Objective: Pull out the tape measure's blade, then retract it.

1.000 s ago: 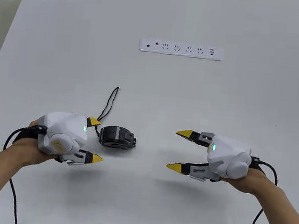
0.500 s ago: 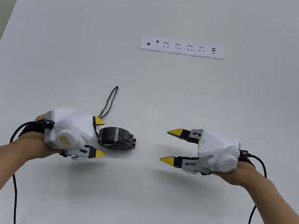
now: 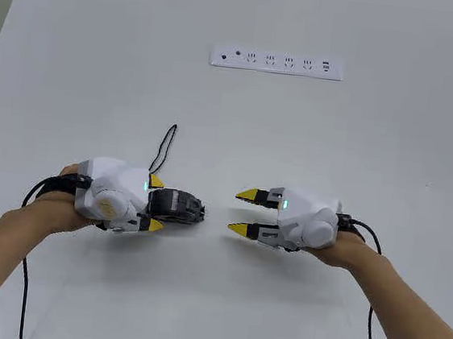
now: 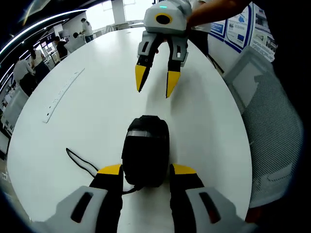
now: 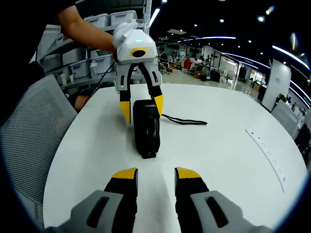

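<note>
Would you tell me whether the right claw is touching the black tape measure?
No; in the head view, bare white table lies between the open right claw and the black round tape measure.

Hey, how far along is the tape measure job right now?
Barely begun. Done: nothing; no blade shows outside the tape measure on the table. In hand: the left gripper has its jaws astride the case, clamped or not I can't tell; the open right gripper points at it, short of touching. Left: pull the blade out, then retract it.
</note>
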Motion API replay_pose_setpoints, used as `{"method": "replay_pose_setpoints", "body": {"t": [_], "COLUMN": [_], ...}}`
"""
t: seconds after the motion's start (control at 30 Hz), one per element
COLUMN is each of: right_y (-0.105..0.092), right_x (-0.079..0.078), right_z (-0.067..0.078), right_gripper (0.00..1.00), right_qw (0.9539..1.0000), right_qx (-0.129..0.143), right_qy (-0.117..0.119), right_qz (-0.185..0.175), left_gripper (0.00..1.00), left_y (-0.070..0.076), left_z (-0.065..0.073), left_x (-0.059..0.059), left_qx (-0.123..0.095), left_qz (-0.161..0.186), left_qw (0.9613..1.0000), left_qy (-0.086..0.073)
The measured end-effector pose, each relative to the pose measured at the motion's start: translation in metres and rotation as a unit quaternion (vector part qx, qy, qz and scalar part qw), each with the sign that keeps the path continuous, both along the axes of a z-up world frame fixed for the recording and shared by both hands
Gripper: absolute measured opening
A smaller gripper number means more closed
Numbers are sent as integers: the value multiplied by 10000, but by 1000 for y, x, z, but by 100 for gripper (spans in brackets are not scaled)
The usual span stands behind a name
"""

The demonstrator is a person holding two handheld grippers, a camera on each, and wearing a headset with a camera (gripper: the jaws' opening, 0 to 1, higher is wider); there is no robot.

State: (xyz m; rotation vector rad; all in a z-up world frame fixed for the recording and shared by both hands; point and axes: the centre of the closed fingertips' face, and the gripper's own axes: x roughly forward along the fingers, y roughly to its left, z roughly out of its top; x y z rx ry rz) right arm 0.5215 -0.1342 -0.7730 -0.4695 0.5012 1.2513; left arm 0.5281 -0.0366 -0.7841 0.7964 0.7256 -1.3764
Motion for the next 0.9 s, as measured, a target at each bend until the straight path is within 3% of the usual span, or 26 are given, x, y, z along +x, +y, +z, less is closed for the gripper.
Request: {"method": "replay_pose_setpoints", "body": {"t": [0.23, 0.47, 0.73, 0.9], "right_y": [11, 29, 43, 49], "right_x": [0, 0, 2, 1], "right_z": [-10, -20, -28, -30], "right_gripper": [29, 27, 25, 19], "right_qw": [9998, 9993, 9983, 9972], "right_qx": [1, -11, -43, -72], "right_qy": [95, 144, 222, 268], "right_qz": [151, 348, 533, 698], "left_gripper": [28, 27, 27, 27], "left_y": [3, 3, 3, 3], "left_z": [-1, -2, -2, -2], "left_x": [2, 2, 2, 1], "left_qx": [59, -2, 21, 8], "left_qz": [-18, 92, 121, 103], "left_qw": [10000, 9999, 9999, 9999], "left_qy": [-58, 78, 88, 96]}}
